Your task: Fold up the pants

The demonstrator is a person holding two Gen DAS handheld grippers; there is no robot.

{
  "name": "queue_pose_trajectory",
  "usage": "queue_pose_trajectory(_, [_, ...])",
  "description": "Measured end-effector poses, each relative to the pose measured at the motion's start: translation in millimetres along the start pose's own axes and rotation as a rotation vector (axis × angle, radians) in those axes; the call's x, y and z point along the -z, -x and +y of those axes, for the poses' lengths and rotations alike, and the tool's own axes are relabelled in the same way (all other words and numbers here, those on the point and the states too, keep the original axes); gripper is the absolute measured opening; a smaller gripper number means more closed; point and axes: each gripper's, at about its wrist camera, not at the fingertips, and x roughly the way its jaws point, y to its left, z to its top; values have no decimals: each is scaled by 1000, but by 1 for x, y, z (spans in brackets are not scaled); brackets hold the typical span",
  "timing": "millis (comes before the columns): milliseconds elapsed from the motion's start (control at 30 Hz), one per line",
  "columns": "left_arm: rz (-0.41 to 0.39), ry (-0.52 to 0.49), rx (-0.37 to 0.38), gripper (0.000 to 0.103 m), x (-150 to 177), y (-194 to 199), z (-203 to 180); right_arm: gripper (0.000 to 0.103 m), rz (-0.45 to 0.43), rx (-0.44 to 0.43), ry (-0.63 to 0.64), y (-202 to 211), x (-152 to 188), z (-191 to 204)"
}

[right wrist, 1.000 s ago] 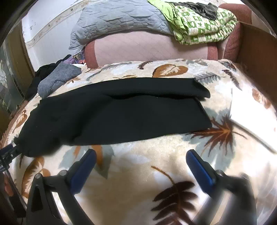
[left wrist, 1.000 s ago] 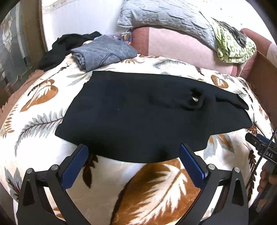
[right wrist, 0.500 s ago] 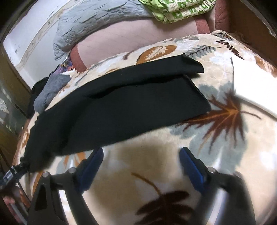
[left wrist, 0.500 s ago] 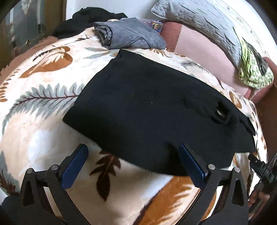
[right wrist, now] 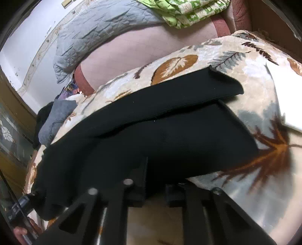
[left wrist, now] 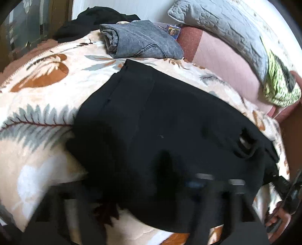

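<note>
Both tongs pinch the near hem of the black pants

The left gripper and right gripper look narrowed on the pants, low in each frame on the leaf blanket — a thin bite could slip, spoiling the fold.

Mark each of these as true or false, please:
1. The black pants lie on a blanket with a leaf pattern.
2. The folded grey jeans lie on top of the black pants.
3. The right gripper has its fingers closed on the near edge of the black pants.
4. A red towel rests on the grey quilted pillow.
1. True. The black pants lie spread on the leaf-pattern blanket.
2. False. The grey jeans lie on the blanket beyond the pants.
3. True. The right gripper shows its fingers drawn together at the near hem.
4. False. A green and white patterned cloth rests on the grey quilted pillow.
</note>
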Motion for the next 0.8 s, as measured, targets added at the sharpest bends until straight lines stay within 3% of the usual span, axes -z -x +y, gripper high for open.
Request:
queue_pose_trajectory(100, [16,12,39,16,1,4,6,4,-38,8,53,24,1,10])
queue_pose_trajectory(333, [-18,-43,107,14,3,45,4,4,-89,13,79,86,6,6])
queue_pose_trajectory(500, [10,-86,100,14,21,59,8,4,-18,70,87,97,25,-16])
queue_pose_trajectory(600, [48,-87,68,14,34,48,13,5,85,85,39,79,40,-34])
queue_pose_trajectory(667, [68,-69,66,14,39,42,16,10,131,92,-5,71,43,-44])
queue_pose_trajectory(733, [58,-80,58,16,39,45,14,30,125,97,-47,74,44,-53])
queue_pose_trajectory(800, [40,-95,42,21,38,50,12,41,96,94,-98,82,41,-64])
